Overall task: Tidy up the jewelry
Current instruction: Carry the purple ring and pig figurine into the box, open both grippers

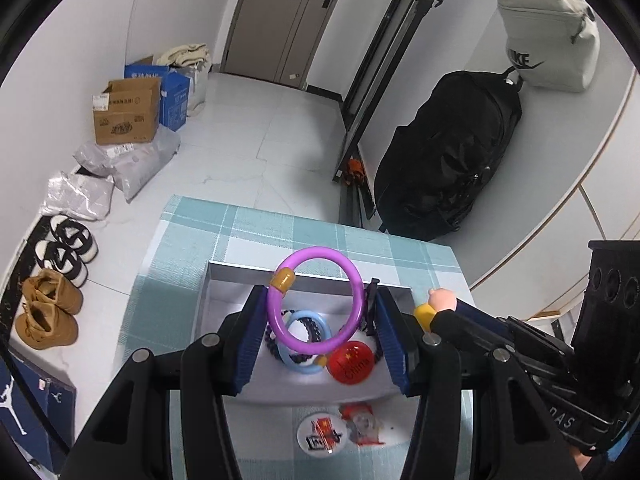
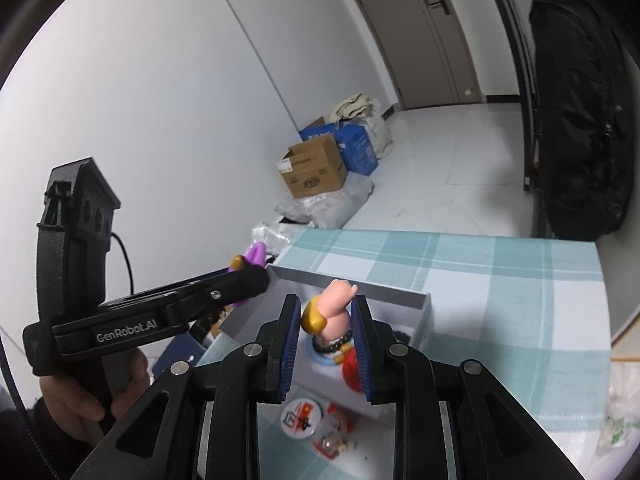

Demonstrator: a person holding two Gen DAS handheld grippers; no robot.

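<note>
Clamped in the left gripper (image 1: 320, 320) at frame centre was a purple bangle (image 1: 316, 300), and in the right gripper (image 2: 326, 334) a pink bangle (image 2: 334, 306), both held above the grey box (image 1: 224, 276) where a blue bangle (image 1: 306, 340) and red badge (image 1: 352, 362) already lay, while two badges (image 1: 320, 434) were left on the cloth at lower centre.

Purple bangle (image 1: 316, 300) with amber band; teal-and-white checked tablecloth (image 1: 256, 232).

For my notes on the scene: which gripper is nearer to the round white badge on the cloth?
Hard to tell. The white badge lies on the cloth before the box; both the left gripper and the right gripper hang above the box behind it.
</note>
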